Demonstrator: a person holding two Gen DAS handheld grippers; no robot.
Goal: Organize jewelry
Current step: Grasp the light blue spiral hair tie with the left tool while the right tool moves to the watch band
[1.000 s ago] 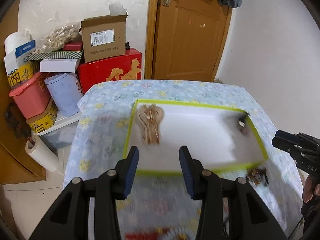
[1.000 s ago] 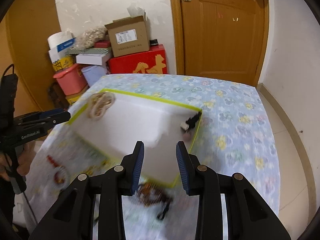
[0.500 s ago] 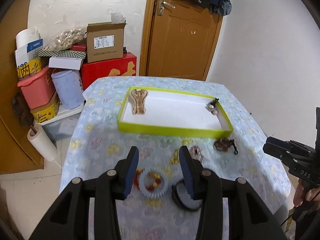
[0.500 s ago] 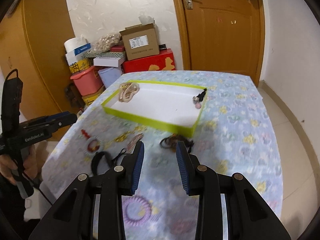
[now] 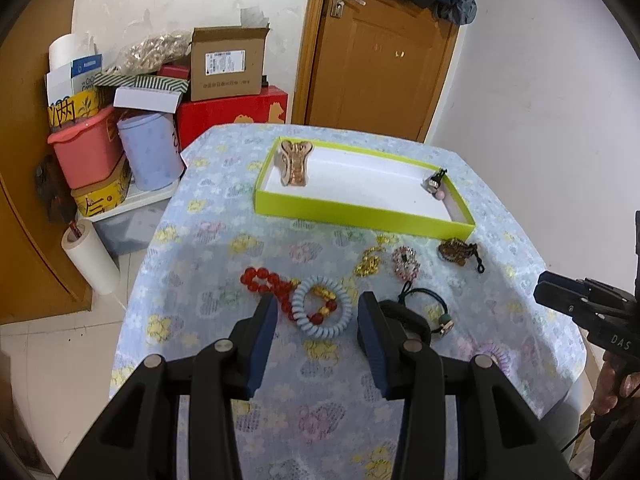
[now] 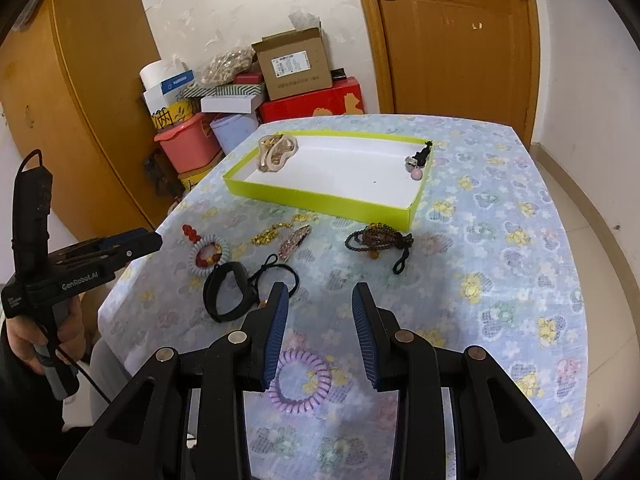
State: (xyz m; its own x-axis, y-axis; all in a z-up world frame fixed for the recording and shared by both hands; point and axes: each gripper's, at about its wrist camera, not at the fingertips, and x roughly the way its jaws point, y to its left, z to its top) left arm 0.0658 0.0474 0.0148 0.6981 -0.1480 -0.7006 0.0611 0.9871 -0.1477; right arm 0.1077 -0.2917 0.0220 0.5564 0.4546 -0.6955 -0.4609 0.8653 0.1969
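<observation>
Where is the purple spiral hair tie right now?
In the right wrist view, the purple spiral hair tie lies on the tablecloth at the near edge, just under the open right gripper.

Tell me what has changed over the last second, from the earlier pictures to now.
Both grippers pulled back from the green tray: a second ago they hung close over it, and now the left gripper and right gripper sit over the loose jewelry on the tablecloth. Nothing was grasped or released; both remain open and empty. The hair claw and small charm stayed in the tray's far corners.
</observation>
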